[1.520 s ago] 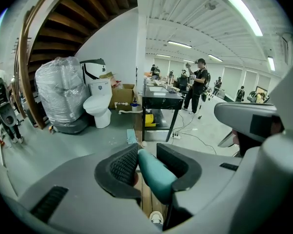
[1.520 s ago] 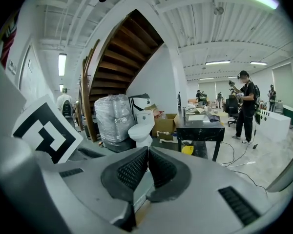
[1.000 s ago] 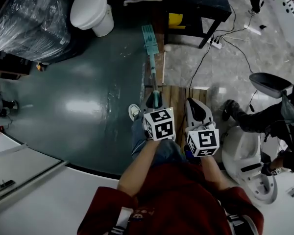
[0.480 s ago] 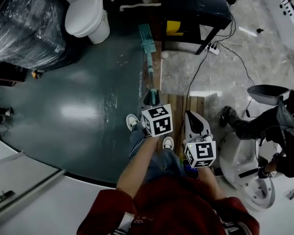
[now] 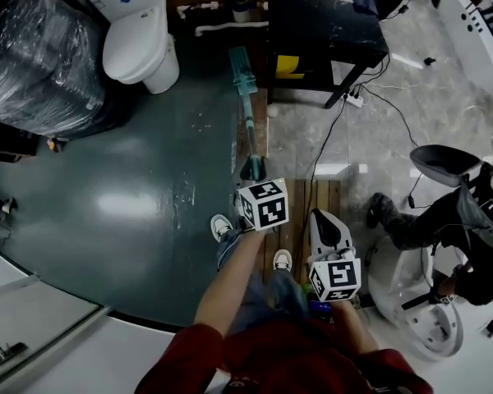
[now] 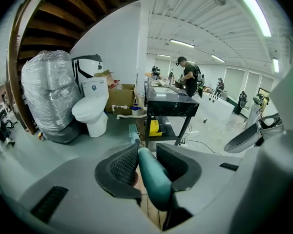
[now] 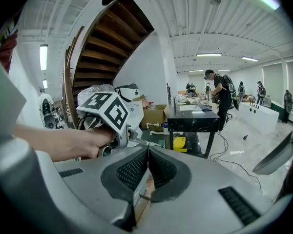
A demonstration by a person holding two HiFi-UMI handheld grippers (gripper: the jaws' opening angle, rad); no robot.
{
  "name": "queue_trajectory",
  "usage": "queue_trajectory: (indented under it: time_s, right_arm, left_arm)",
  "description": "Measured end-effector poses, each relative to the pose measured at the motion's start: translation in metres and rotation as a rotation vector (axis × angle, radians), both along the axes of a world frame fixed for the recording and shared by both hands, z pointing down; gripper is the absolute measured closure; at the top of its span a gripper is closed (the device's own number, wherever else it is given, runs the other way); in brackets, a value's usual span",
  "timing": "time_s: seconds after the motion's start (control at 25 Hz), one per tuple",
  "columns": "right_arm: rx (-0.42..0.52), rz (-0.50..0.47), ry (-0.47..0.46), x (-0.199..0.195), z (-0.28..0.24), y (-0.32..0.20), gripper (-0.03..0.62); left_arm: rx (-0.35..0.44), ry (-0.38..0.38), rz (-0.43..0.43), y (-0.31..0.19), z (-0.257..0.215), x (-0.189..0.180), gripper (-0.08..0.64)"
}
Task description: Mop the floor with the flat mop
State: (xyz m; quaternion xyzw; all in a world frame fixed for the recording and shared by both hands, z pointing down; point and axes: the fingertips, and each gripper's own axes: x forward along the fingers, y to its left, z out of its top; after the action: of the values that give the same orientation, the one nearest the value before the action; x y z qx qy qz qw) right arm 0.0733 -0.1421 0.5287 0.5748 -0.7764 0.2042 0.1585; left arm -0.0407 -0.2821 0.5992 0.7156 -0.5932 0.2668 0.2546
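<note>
Flat mop [image 5: 246, 84] stretches away from the person across the dark floor [image 5: 140, 195], head by the toilet [image 5: 135, 31]. Left hand-held gripper [image 5: 253, 169], arm outstretched, clamps its teal handle [image 6: 154, 179]; right hand-held gripper [image 5: 327, 226] sits closer in, jaws together, empty.

The dark green floor [image 5: 140, 195] lies open across the left and middle. At the far end, the flat mop [image 5: 242, 71] has its head in a narrow gap, with the toilet [image 5: 135, 31] to its left and the black bench [image 5: 320, 23] to its right. A wrapped bundle [image 5: 33, 56] blocks the far left. On the right, loose cables [image 5: 324, 138] trail over the floor, and another person's leg [image 5: 419, 216] crowds the near side.
</note>
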Motion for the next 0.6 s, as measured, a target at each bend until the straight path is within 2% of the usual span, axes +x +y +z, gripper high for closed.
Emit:
queue_trajectory:
  time_s: [0.44, 0.6]
  right_arm:
    - [-0.006, 0.013, 0.016, -0.013, 0.005, -0.018, 0.573]
    - [-0.005, 0.014, 0.02, -0.016, 0.006, -0.019, 0.573]
  left_arm:
    - [0.003, -0.003, 0.025, -0.053, 0.012, -0.012, 0.426]
    - [-0.019, 0.011, 0.017, -0.06, 0.019, -0.02, 0.426]
